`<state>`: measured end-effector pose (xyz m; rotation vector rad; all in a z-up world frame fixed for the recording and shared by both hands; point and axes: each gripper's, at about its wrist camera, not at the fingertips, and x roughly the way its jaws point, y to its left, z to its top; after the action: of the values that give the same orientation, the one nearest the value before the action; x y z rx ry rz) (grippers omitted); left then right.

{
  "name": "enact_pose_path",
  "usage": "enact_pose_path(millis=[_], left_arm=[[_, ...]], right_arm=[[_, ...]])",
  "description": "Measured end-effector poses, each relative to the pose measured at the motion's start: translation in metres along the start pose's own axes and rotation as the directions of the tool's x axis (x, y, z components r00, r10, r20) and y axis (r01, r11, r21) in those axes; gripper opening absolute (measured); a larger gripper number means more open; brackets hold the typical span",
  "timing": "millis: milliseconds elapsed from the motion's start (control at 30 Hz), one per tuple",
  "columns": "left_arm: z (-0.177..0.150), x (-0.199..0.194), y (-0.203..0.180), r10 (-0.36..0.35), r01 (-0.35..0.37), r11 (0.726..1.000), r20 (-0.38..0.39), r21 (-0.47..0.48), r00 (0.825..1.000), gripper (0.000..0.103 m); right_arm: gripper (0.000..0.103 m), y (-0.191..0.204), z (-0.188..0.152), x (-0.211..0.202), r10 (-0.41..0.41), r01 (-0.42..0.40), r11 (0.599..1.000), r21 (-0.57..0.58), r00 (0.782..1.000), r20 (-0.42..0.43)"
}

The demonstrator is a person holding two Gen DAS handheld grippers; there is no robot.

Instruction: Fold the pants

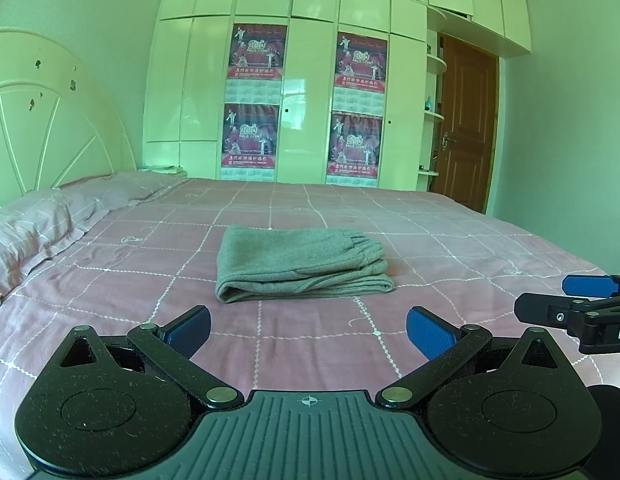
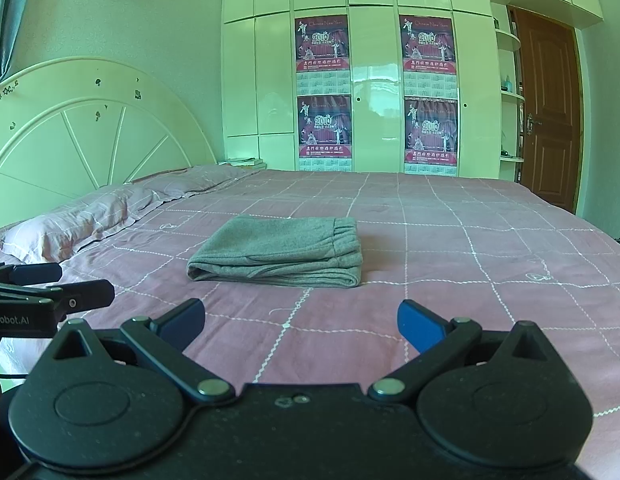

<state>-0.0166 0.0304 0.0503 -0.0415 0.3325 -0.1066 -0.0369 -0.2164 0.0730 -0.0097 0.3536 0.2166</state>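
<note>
Grey pants (image 1: 300, 264) lie folded into a compact stack in the middle of the pink bed, waistband at the right; they also show in the right wrist view (image 2: 278, 252). My left gripper (image 1: 308, 330) is open and empty, held above the bed short of the pants. My right gripper (image 2: 300, 322) is open and empty, also short of the pants. The right gripper shows at the right edge of the left wrist view (image 1: 565, 300), and the left gripper at the left edge of the right wrist view (image 2: 70, 284).
The bed has a pink checked sheet (image 1: 449, 240) and pink pillows (image 1: 42, 224) by a white headboard (image 2: 90, 136). White wardrobes with posters (image 1: 254, 100) stand behind the bed. A brown door (image 1: 465, 124) is at the far right.
</note>
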Motion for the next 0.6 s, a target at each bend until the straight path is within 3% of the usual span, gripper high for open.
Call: enact_pose_path(millis=[600], left_arm=[[-0.0013,-0.0076,-0.006,0.016,-0.018,0.999,0.041,0.034,0.999,0.103]], right_arm=[[0.097,-0.0025,-0.0006,0.001,0.004,-0.004,1.0,-0.002,1.0,0.002]])
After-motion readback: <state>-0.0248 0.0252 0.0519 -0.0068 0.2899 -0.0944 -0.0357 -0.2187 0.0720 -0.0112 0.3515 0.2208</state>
